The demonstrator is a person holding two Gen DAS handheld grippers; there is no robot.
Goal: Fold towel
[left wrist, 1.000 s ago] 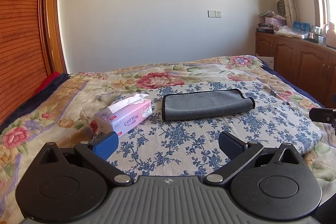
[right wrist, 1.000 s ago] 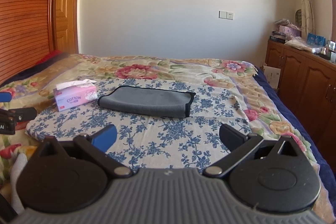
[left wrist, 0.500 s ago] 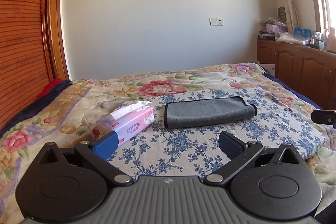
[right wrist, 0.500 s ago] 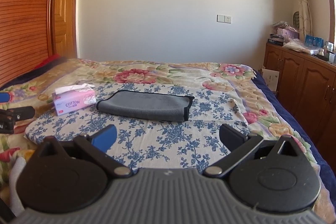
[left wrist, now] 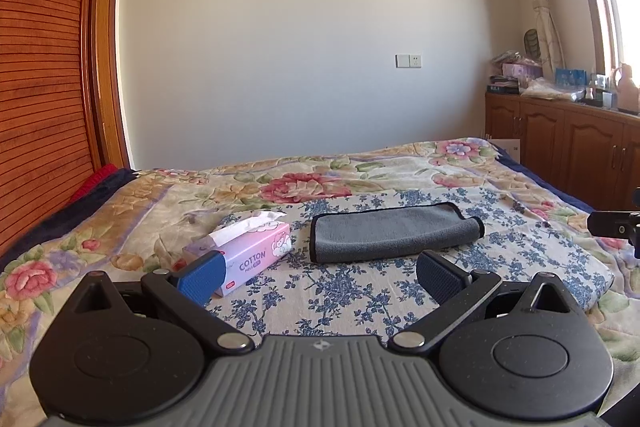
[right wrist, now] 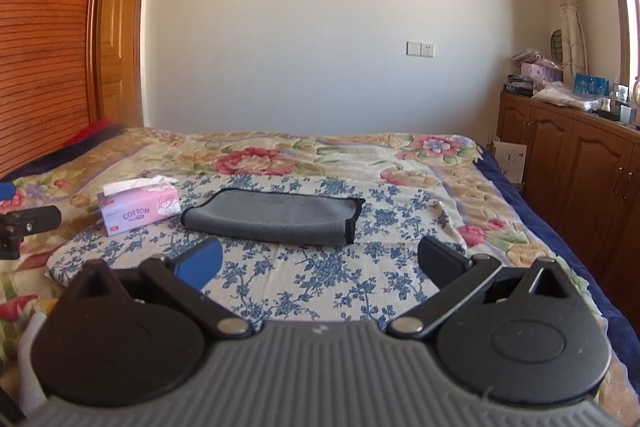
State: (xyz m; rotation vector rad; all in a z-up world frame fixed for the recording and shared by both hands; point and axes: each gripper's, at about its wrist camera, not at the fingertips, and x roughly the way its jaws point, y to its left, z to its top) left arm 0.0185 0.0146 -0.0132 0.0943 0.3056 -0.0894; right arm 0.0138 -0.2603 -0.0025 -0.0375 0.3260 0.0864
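Lying folded on the bed (left wrist: 400, 311), the limp, light towel (left wrist: 390, 233) suits a corner pinch; the left gripper (left wrist: 320, 273) and right gripper (right wrist: 320, 261) hang spread, empty.

Folded grey towel (left wrist: 394, 233) lies beside tissue box (left wrist: 250, 253), beyond spread fingers (left wrist: 200, 277).

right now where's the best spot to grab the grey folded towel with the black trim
Probably the black-trimmed open end of the grey folded towel, at its near corner, coming low from the right with the right gripper. The layers end there in free edges a finger could slip under; the opposite end beside the pink tissue box is a rounded fold.
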